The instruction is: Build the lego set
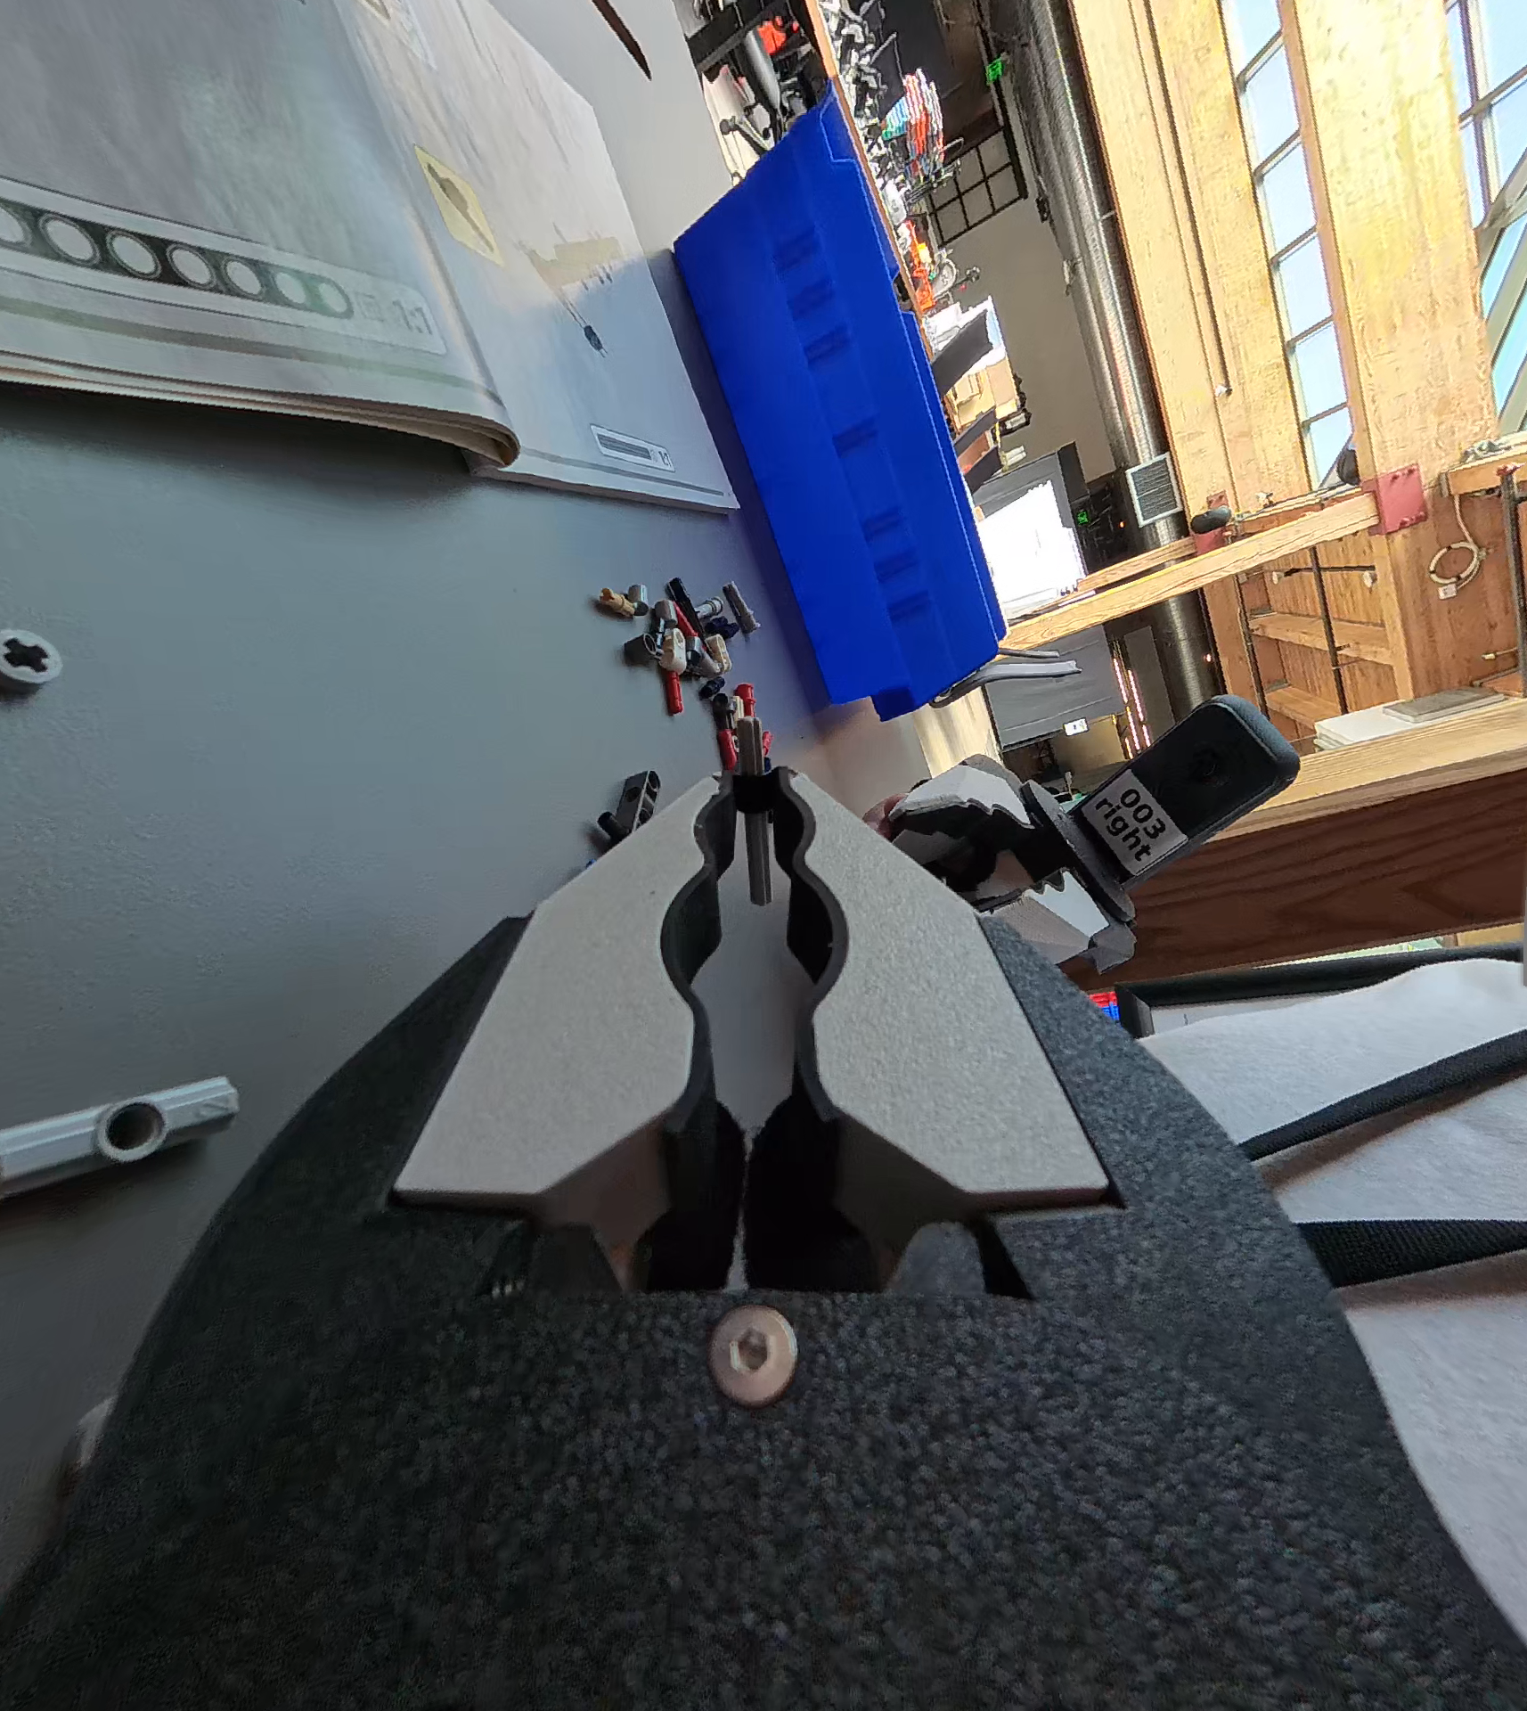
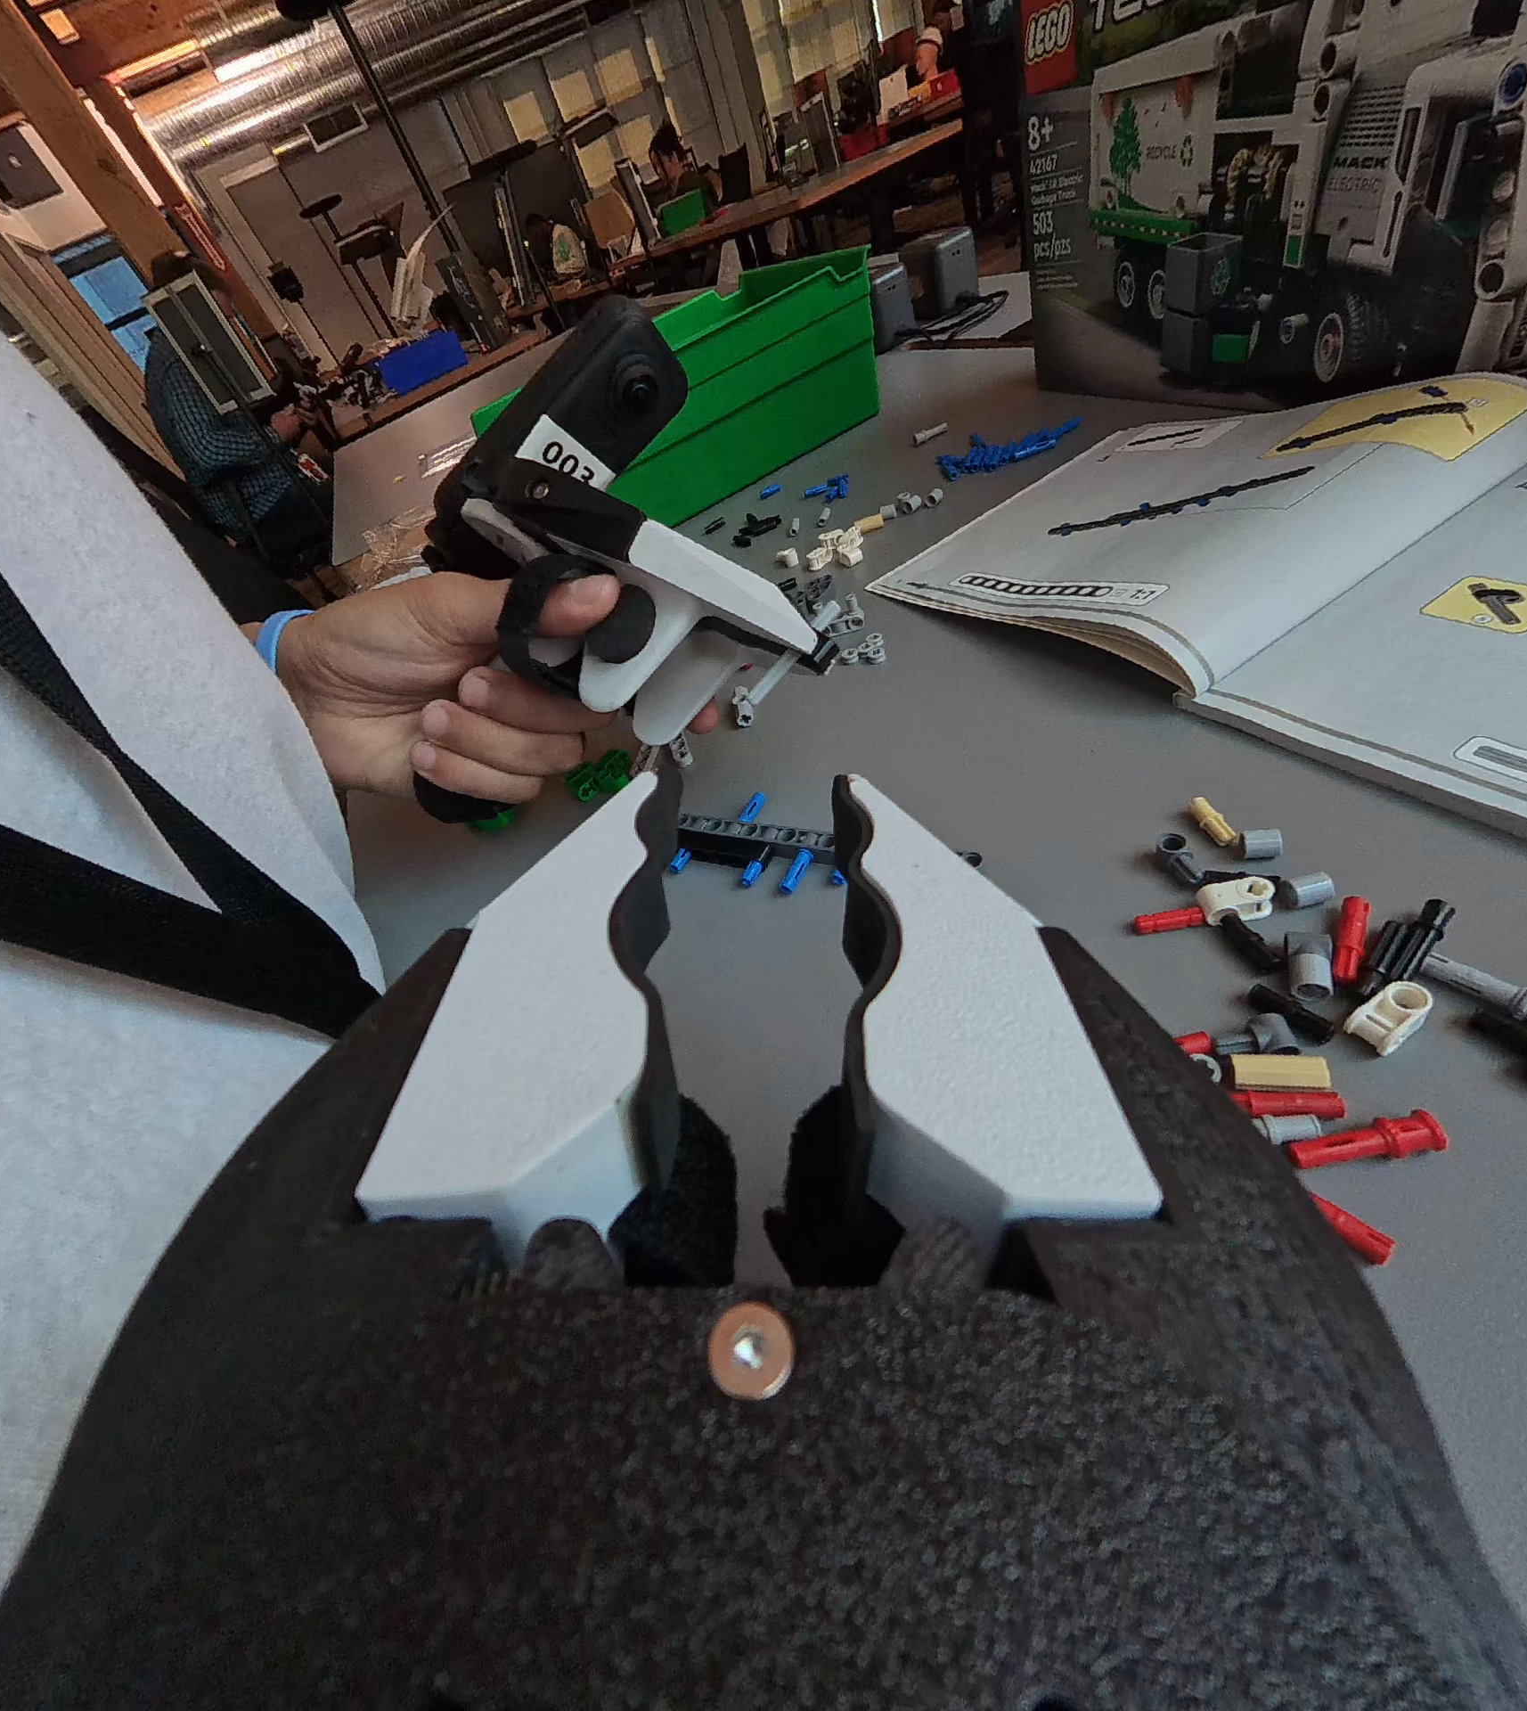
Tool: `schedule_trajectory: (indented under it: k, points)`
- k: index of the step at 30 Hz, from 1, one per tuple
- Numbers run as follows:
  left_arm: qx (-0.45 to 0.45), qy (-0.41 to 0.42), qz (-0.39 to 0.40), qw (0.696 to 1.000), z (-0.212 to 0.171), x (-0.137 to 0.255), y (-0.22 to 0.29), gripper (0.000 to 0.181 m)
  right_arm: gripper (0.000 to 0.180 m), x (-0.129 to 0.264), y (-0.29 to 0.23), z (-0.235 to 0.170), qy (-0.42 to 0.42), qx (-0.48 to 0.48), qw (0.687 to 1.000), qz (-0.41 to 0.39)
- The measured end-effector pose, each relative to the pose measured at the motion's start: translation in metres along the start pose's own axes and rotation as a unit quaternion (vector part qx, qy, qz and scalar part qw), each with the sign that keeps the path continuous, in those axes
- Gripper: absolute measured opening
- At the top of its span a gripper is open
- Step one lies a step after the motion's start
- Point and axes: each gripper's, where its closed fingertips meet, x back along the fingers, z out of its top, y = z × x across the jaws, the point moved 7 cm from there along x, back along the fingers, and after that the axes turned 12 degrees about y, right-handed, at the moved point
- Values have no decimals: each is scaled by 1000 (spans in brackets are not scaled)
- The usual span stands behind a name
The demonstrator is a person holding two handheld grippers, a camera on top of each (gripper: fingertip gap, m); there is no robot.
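Left gripper [image 1: 752, 787] clamped at its tips on a grey axle [image 1: 756, 838] through a black bush, raised off the table, likely for fitting; right gripper [image 2: 751, 787] fingers apart, empty, above black beam [image 2: 755, 841] with blue pins

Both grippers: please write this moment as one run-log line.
left gripper: shut on grey axle | right gripper: open, empty | black beam: on table
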Motion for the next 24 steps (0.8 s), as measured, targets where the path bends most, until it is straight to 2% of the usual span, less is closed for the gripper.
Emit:
schedule_trajectory:
  k: [24]
  points:
    - [-4, -3, 7, 1000, 2, 3, -1, 6, 32, 0, -1, -1, -3, -5, 1000, 8]
